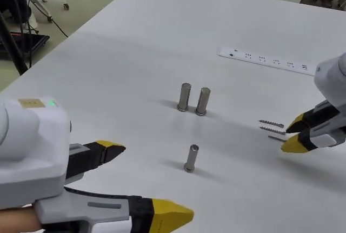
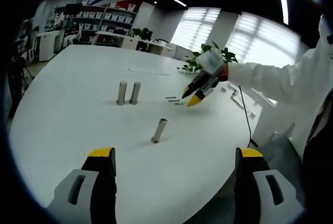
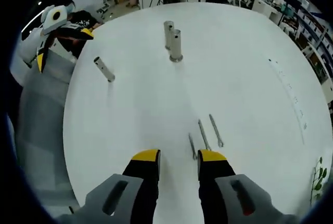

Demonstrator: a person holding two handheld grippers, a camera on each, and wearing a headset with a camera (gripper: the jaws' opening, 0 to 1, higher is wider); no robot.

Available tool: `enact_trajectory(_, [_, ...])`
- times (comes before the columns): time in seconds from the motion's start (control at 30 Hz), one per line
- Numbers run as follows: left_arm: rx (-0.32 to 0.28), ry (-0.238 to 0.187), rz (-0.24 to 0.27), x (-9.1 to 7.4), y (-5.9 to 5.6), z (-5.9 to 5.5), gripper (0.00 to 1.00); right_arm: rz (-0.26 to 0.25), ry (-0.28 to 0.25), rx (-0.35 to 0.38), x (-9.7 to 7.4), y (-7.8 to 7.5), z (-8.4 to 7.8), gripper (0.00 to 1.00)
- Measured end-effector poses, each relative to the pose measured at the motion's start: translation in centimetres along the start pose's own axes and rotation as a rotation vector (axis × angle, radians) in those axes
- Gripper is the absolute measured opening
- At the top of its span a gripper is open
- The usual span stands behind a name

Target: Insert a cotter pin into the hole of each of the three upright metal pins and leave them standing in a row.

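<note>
Holding the right gripper point(image 1: 294, 134) low at the three cotter pins point(image 1: 273, 130), jaws parted a little and pinching nothing. In the right gripper view, nosing up to the nearest cotter pin, just beside one jaw tip. Holding the left gripper point(image 2: 175, 154) spread wide and empty, well short of the lone metal pin point(image 1: 191, 158). Seeing all three metal pins upright: that one nearer, the back pair point(image 1: 203, 101) standing just beside each other farther off, none yet fitted.

Risking, most likely, a bad pinch: closing on thin wires lying flat and close together, and so catching two at once or flicking one away across the smooth table point(image 1: 124, 54). Risking next a toppled post: pushing a cotter pin sideways into a tall pin on a narrow foot with nothing steadying it. Worrying more over the back pair, probably knocking both down by knocking one. Not making out the cross holes from here, so guessing nothing about their facing.

Finding plenty of bare tabletop around the lone metal pin and between the two grippers. Working well in from the table's left edge, with floor and chair legs beyond it. Noting the power strip point(image 1: 267, 60) lying past the cotter pins and apart from them, worth clearing on any outward sweep of the right gripper.
</note>
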State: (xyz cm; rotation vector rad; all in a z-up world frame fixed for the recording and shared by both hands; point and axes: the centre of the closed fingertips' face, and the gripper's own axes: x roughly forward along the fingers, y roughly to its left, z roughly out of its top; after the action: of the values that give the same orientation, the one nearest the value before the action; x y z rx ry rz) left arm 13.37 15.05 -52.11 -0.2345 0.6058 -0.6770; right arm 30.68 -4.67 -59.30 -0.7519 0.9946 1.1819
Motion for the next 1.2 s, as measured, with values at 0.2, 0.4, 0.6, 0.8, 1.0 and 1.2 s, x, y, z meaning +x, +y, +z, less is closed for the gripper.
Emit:
enact_trajectory(0.2, [-0.011, -0.005, 0.011, -0.2, 0.0, 0.0, 0.93, -0.002, 0.044, 0.015, 0.9, -0.9, -0.8, 0.19])
enact_trajectory(0.4, [-0.024, -0.009, 0.024, -0.3, 0.0, 0.0, 0.92, 0.006, 0.05, 0.009, 1.6, -0.8, -0.5, 0.14])
enact_trajectory(0.6, [-0.037, -0.01, 0.032, -0.4, 0.0, -0.1, 0.92, -0.025, 0.099, -0.05, 1.8, -1.0, -0.6, 0.09])
enact_trajectory(0.8, [-0.04, -0.028, 0.033, -0.2, -0.2, 0.4, 0.92, -0.021, 0.125, -0.038, 1.9, -0.9, -0.8, 0.08])
enact_trajectory(1.0, [-0.036, -0.031, 0.025, 0.0, -0.4, 0.6, 0.91, -0.031, 0.159, -0.078, 1.8, -0.9, -0.8, 0.05])
enact_trajectory(1.2, [-0.029, -0.024, 0.024, 0.2, -0.6, 0.4, 0.91, -0.022, 0.201, -0.086, 1.9, -1.0, -0.8, 0.05])
